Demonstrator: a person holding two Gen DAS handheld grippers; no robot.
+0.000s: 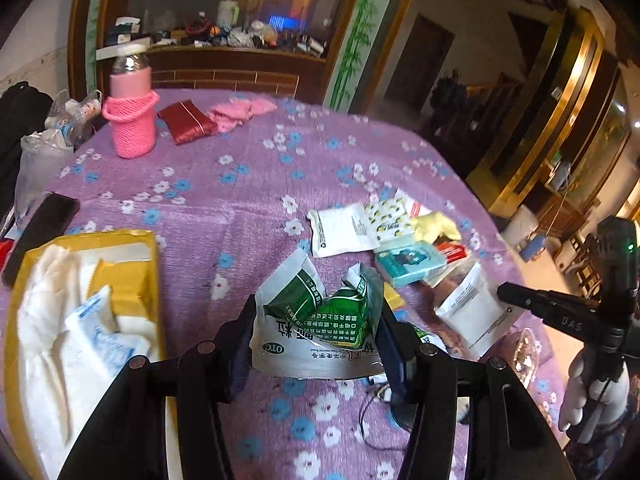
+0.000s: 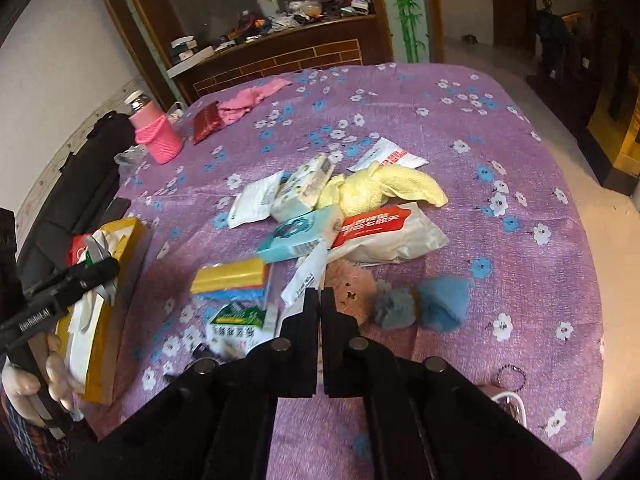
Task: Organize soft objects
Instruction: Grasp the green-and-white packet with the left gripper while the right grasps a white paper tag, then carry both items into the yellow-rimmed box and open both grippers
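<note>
Clamped in the left tool (image 1: 316, 320), a crumpled green-and-white sachet (image 1: 320, 320) – beside the yellow box (image 1: 132, 276); right tool (image 2: 321, 300) pressed together, seemingly empty, over the desk (image 2: 500, 140).

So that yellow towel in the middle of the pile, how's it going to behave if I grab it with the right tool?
The yellow towel lies crumpled in soft folds, so it will probably hang limp and drape. It looks fluffy, so likely light and easy to pinch without slipping. One end rests against the tissue packs, so lifting it may nudge them.
</note>
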